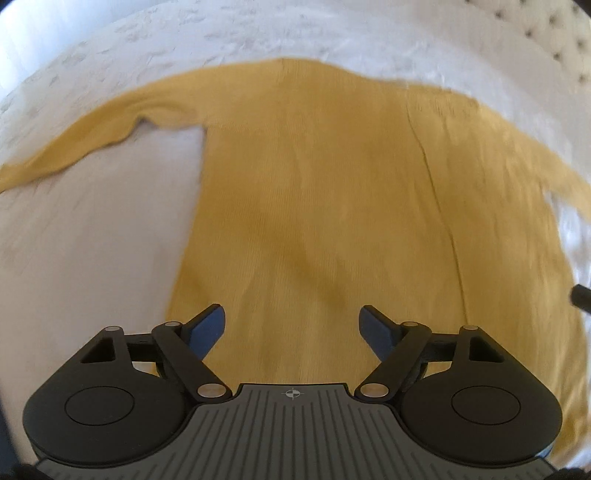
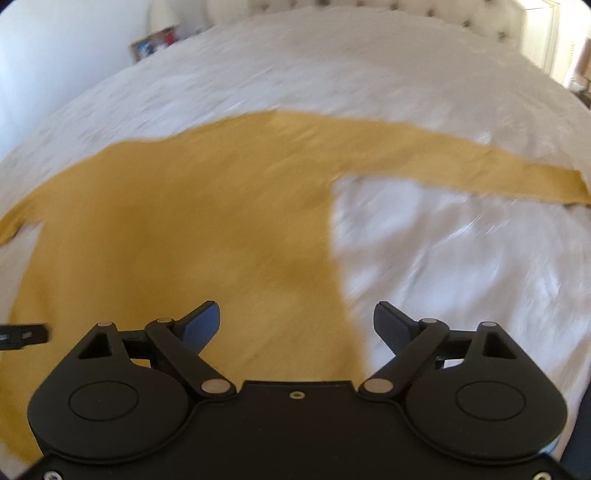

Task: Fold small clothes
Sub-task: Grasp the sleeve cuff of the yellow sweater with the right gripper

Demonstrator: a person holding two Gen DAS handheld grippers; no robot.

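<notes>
A mustard-yellow long-sleeved top (image 1: 314,177) lies spread flat on a white bed, sleeves out to both sides. My left gripper (image 1: 293,325) is open and empty, above the top's lower left part near its left side edge. The same top (image 2: 177,221) shows in the right wrist view with its right sleeve (image 2: 480,162) stretched out. My right gripper (image 2: 297,321) is open and empty, above the top's lower right edge. Both views are motion-blurred.
The white bedspread (image 2: 461,266) surrounds the top. A tufted headboard (image 2: 443,14) stands at the far end. A framed picture (image 2: 151,44) sits at the back left. Part of the other gripper shows at the edge (image 2: 22,334).
</notes>
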